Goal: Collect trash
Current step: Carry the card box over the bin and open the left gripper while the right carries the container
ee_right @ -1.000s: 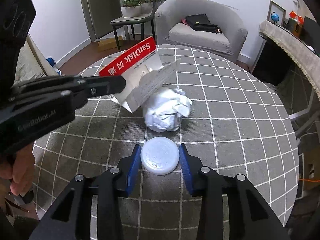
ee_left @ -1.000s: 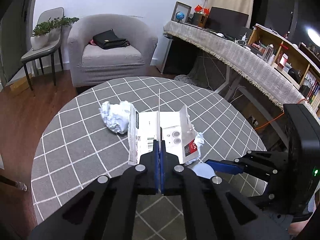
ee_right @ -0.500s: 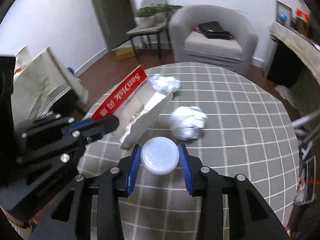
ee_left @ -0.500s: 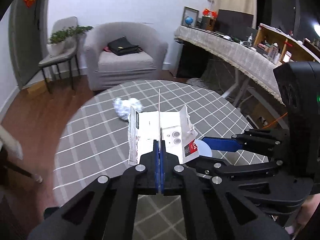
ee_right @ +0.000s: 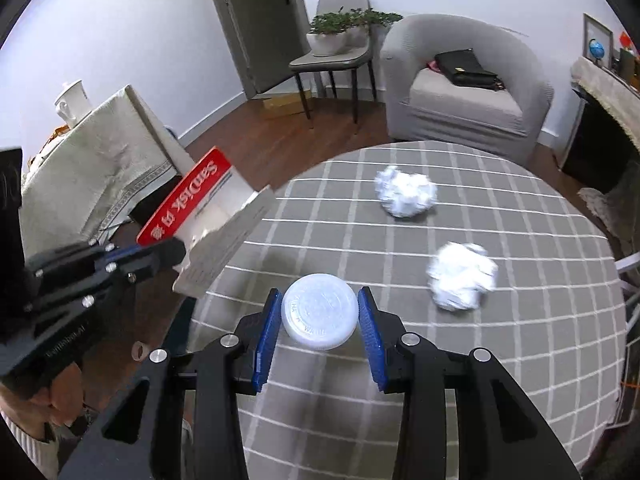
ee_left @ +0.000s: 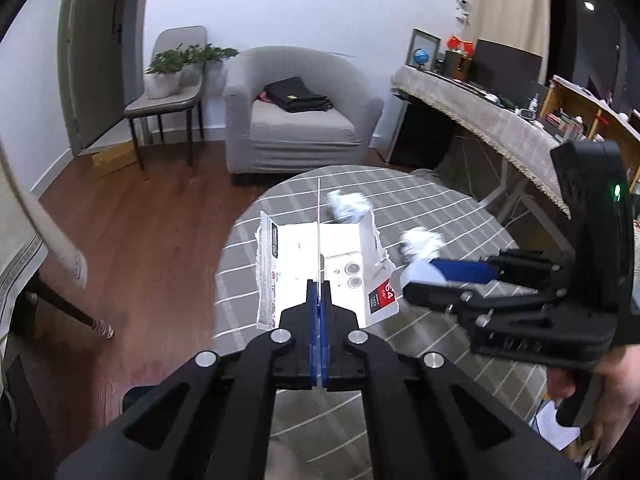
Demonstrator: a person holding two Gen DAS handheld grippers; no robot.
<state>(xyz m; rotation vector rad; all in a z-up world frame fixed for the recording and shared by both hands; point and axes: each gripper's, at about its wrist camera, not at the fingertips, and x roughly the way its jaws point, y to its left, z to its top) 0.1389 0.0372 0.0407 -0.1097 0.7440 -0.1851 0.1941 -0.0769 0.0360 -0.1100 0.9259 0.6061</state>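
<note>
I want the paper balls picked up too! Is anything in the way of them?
Nothing on the table blocks the two crumpled white paper balls, but both grippers are full: left pinches torn SanDisk packaging, right a white plastic lid.

A lived-in home living room: a grey armchair (ee_left: 296, 120) holding a black handbag (ee_left: 298, 96), potted plants (ee_right: 344, 32) on a side chair, wood floor (ee_left: 152, 220), and cluttered bookshelves (ee_left: 588, 120).

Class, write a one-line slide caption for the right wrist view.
Right gripper grips a white plastic lid above the checked table; two crumpled paper balls remain.
</note>
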